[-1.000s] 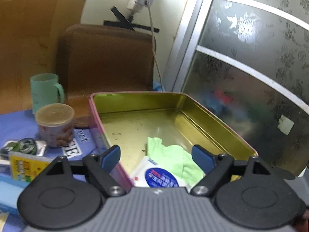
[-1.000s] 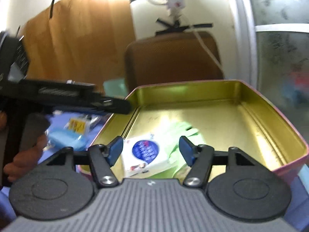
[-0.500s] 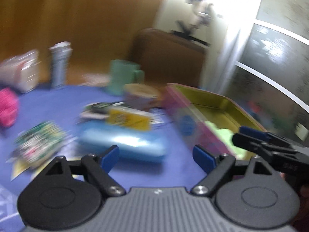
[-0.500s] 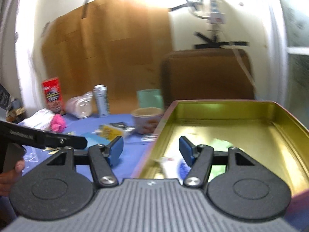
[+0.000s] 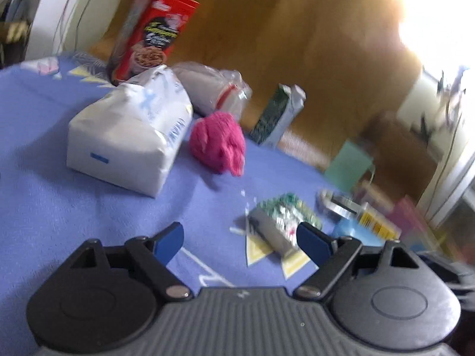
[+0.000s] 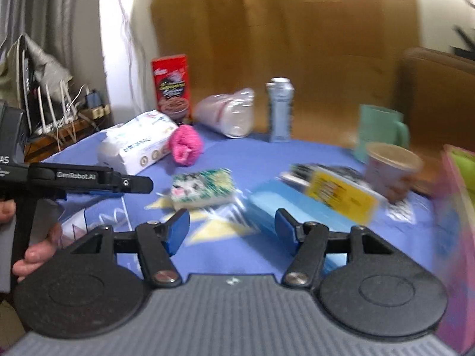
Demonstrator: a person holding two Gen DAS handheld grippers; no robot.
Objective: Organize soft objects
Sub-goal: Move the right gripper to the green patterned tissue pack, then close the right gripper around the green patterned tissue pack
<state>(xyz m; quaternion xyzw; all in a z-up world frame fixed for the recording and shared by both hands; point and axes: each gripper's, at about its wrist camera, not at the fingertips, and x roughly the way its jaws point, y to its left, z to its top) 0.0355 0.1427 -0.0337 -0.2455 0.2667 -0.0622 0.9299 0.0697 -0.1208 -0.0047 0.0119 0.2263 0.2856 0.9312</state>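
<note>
A pink knitted ball (image 5: pixel 218 144) lies on the blue cloth beside a white tissue pack (image 5: pixel 127 136); both also show in the right wrist view, ball (image 6: pixel 185 144) and pack (image 6: pixel 136 145). A green patterned sponge pack (image 5: pixel 282 222) (image 6: pixel 202 188) lies nearer. My left gripper (image 5: pixel 240 241) is open and empty above the cloth, short of these things; it shows from the side in the right wrist view (image 6: pixel 89 178). My right gripper (image 6: pixel 231 230) is open and empty, over the cloth near a blue case (image 6: pixel 297 216). The pink tin's edge (image 6: pixel 457 207) is at the far right.
A red cereal box (image 6: pixel 172 86), a bagged white roll (image 6: pixel 228 112), a grey carton (image 6: pixel 279 109), a green mug (image 6: pixel 380 130), a lidded cup (image 6: pixel 392 169) and a yellow box (image 6: pixel 341 195) stand on the table. A brown chair (image 6: pixel 439 89) is behind.
Both grippers have swung left, away from the tin with the green cloth and wipes, and now face the items on the blue cloth. Both stayed open.
</note>
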